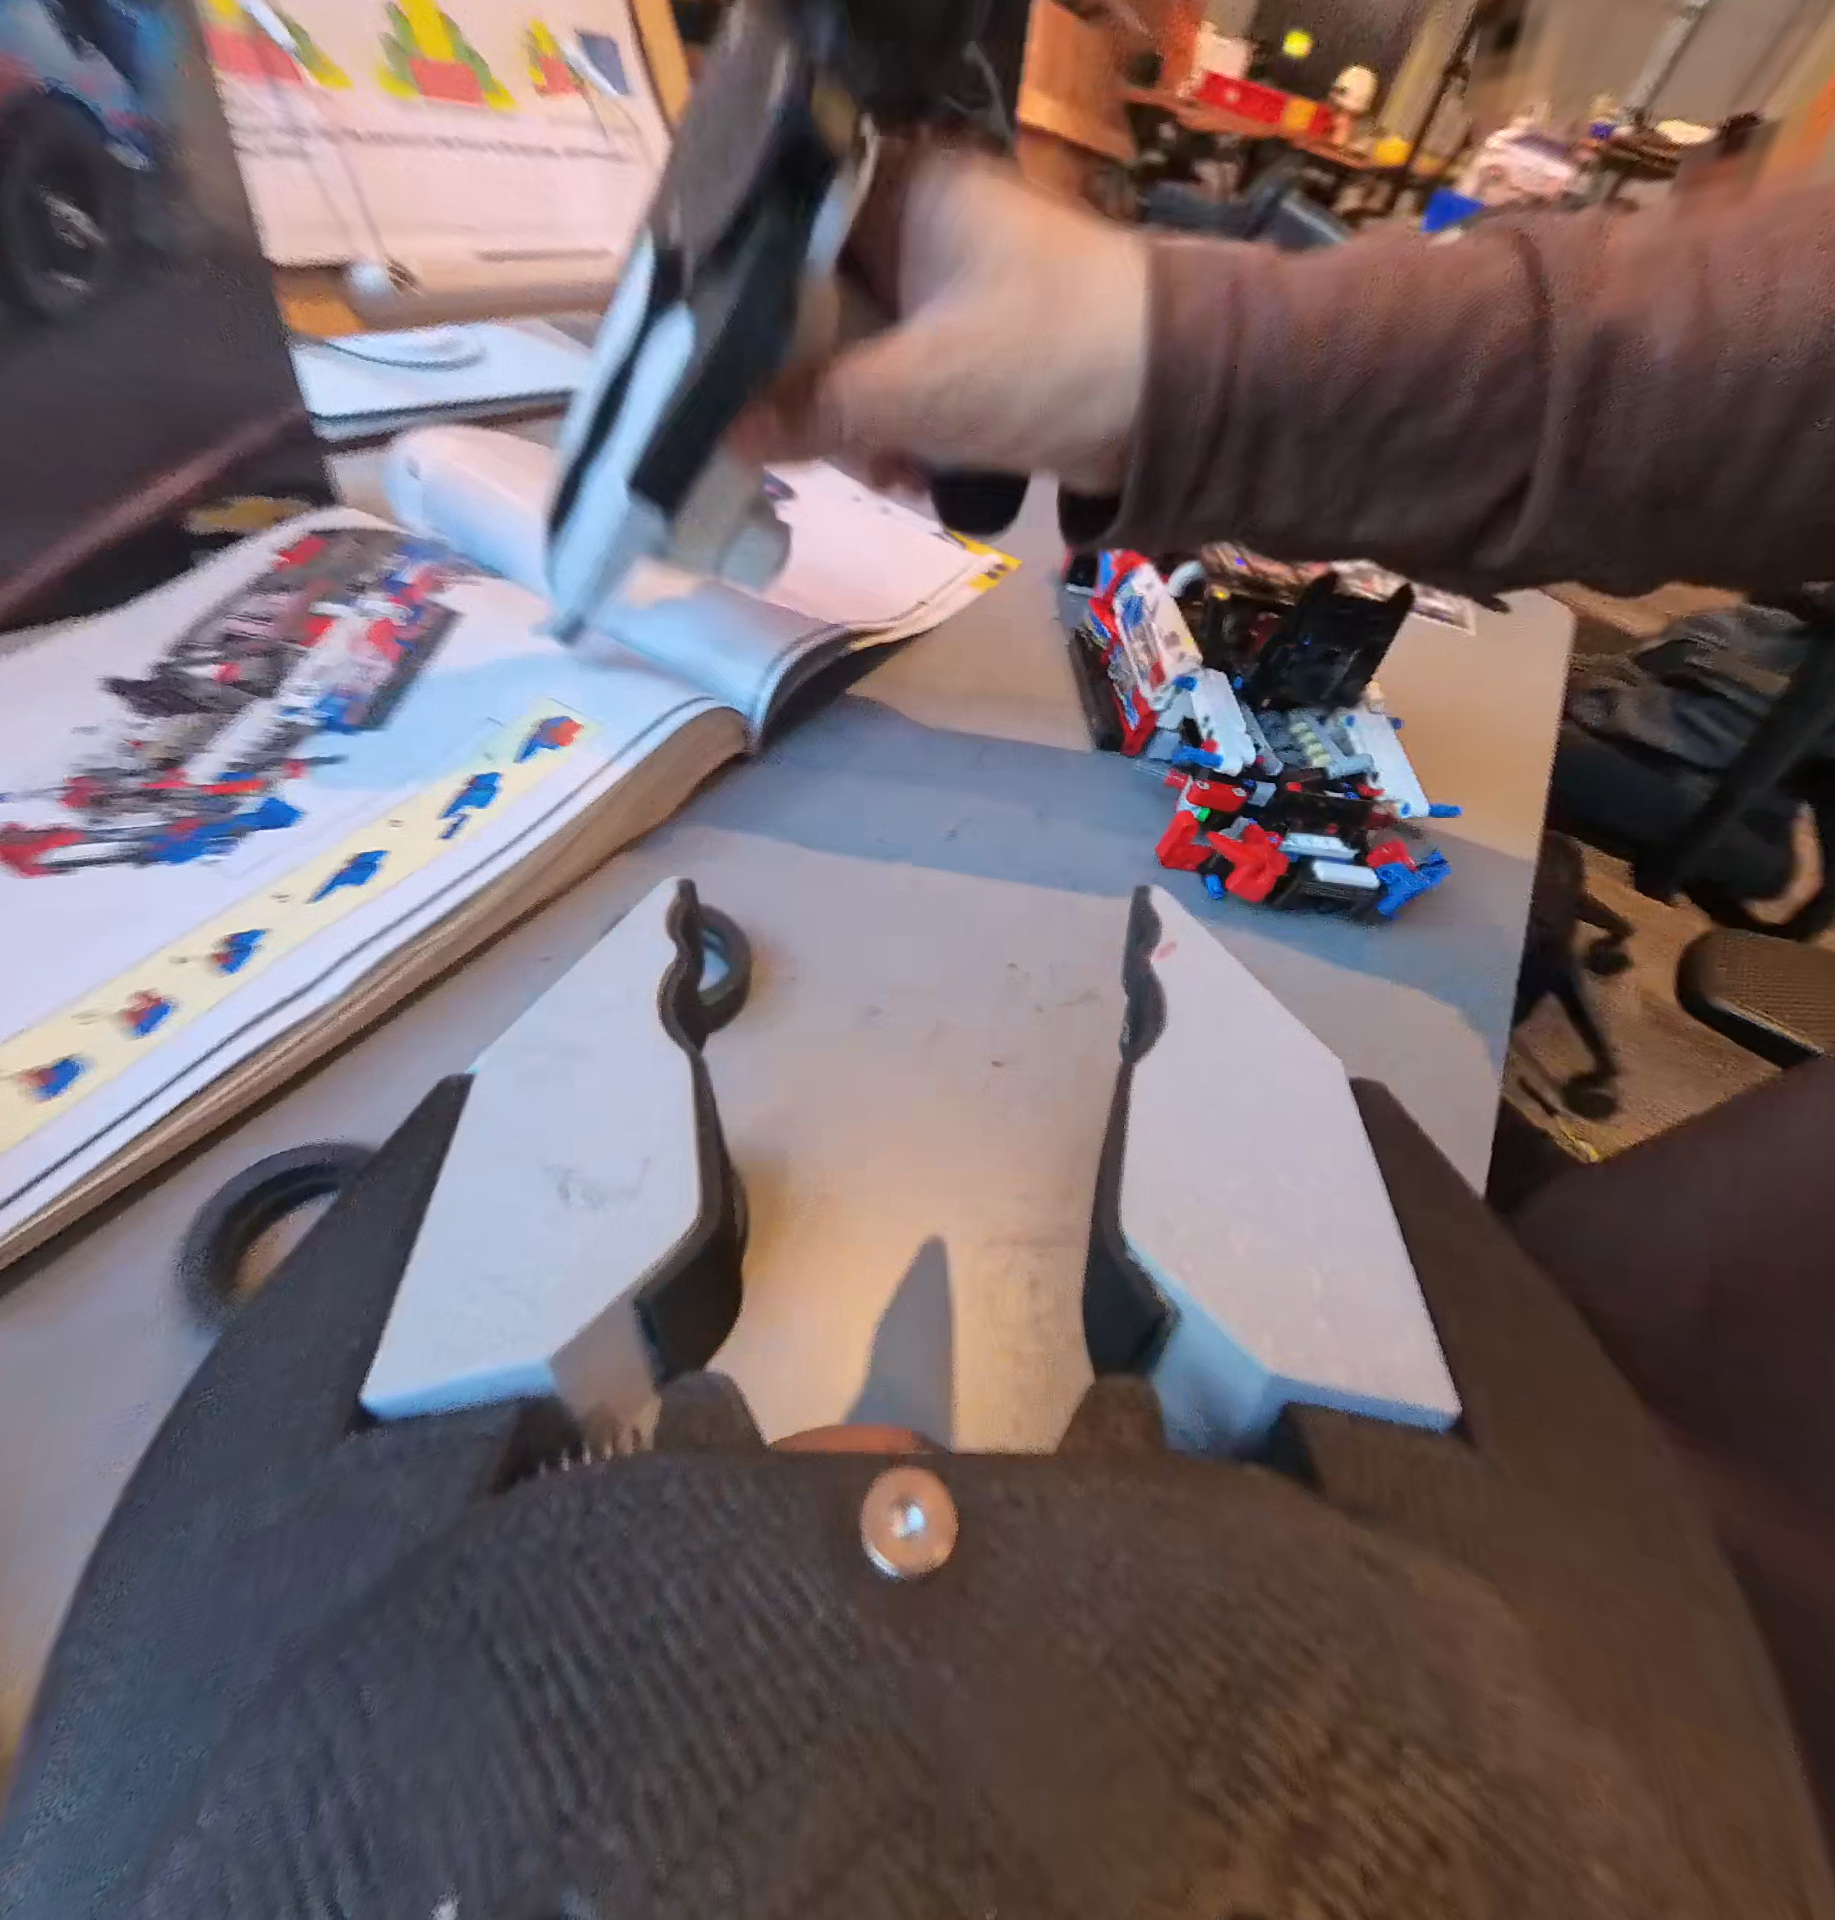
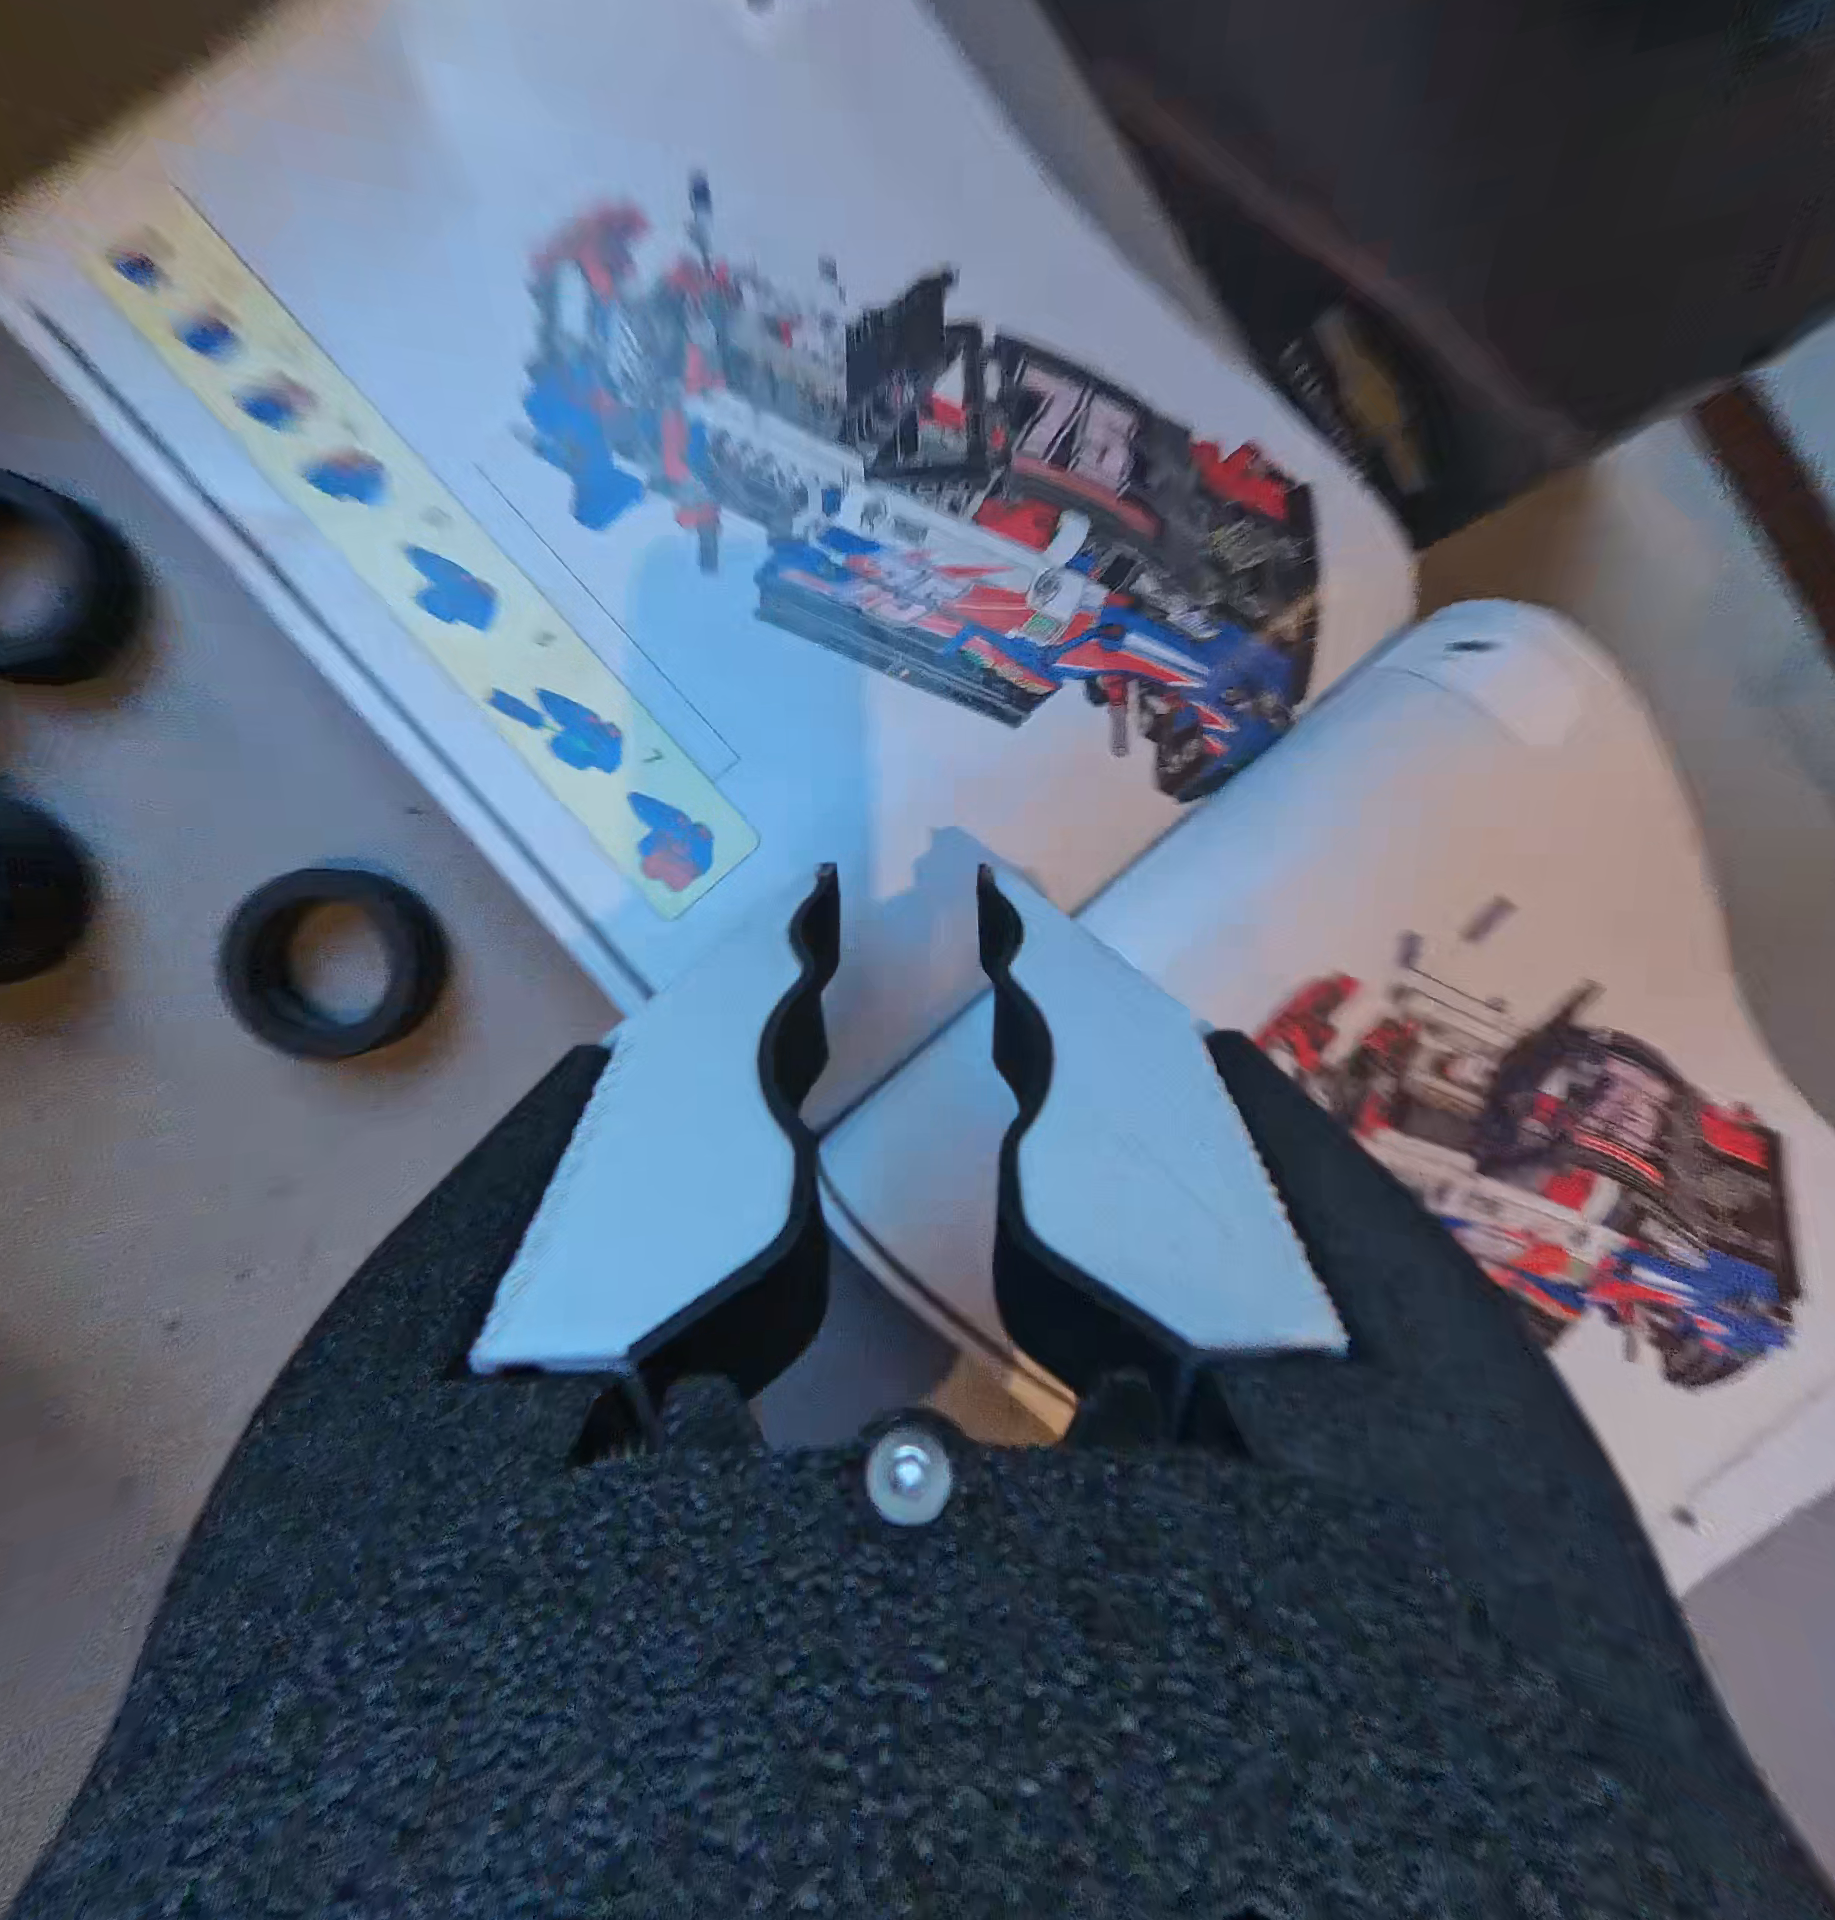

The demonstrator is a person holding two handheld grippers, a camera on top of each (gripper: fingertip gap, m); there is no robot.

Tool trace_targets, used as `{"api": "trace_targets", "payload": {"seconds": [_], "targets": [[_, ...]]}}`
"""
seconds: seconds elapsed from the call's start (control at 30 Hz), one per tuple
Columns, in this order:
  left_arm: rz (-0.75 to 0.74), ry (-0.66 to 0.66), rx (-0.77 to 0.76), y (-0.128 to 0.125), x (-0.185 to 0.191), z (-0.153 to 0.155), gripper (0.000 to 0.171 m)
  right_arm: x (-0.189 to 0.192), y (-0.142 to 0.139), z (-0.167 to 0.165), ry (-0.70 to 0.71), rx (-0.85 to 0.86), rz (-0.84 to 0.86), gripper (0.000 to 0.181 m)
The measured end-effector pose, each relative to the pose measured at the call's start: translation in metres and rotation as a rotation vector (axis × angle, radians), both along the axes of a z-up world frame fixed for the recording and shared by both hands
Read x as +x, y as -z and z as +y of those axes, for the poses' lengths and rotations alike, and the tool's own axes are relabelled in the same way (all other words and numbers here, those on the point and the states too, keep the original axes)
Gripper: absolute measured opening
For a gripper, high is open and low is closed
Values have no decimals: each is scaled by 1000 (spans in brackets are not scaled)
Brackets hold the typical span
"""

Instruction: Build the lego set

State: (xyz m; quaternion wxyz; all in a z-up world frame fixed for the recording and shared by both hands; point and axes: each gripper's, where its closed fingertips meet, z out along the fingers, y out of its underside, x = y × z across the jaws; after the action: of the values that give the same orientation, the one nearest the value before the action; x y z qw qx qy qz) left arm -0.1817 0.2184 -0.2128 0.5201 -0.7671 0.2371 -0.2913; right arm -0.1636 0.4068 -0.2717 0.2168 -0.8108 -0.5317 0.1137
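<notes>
A partly built red, white, blue and black lego car point(image 1: 1266, 738) sits on the grey table point(image 1: 923, 1039) at the far right. An open instruction booklet point(image 1: 269, 748) lies at the left. My left gripper point(image 1: 913, 914) is open and empty, low over the table. My right gripper point(image 2: 908, 883) is open over the booklet point(image 2: 788, 499), where a page point(image 2: 1308, 935) curls up beside its fingers. It also shows in the left wrist view point(image 1: 580, 613), held by a hand point(image 1: 996, 343), its tip at the booklet's fold.
Black rubber tyres lie on the table: one point(image 1: 721, 966) behind my left finger, one point(image 1: 258, 1216) by the booklet's near edge, and several point(image 2: 331, 961) left of the booklet in the right wrist view. A dark box point(image 1: 113, 312) stands behind the booklet. The table edge point(image 1: 1515, 935) drops off on the right.
</notes>
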Motion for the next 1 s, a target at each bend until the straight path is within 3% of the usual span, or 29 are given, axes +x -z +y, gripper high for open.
{"api": "trace_targets", "payload": {"seconds": [0.07,0.1,0.17,0.27,0.33,0.47,0.57,0.63,0.7,0.8,1.0], "targets": [[-2,-54,23,-18,-22,-13,80,-2,23,-2,-6,-55,-46,23],[-3,-85,36,-26,-35,-19,80,0,22,2,0,-32,-41,9],[15,-166,55,-37,-69,-31,80,14,19,0,1,-51,-72,2],[50,-312,82,-45,-126,-47,80,40,14,-12,24,-92,-157,0],[62,-400,81,-49,-163,-56,80,45,-3,-17,32,-32,-161,5],[104,-549,83,-64,-235,-69,80,9,-68,-56,15,25,80,25],[154,-608,49,-69,-280,-68,77,-34,-109,-112,-72,46,368,30],[189,-604,19,-66,-299,-60,73,-58,-118,-156,-134,26,535,31],[241,-558,-45,-54,-309,-48,68,-71,-107,-195,-173,-4,599,31],[346,-480,-145,-31,-318,-26,57,-75,-70,-240,-217,-40,555,32],[554,-350,-272,6,-323,31,57,-59,6,-267,-223,17,327,32]]}}
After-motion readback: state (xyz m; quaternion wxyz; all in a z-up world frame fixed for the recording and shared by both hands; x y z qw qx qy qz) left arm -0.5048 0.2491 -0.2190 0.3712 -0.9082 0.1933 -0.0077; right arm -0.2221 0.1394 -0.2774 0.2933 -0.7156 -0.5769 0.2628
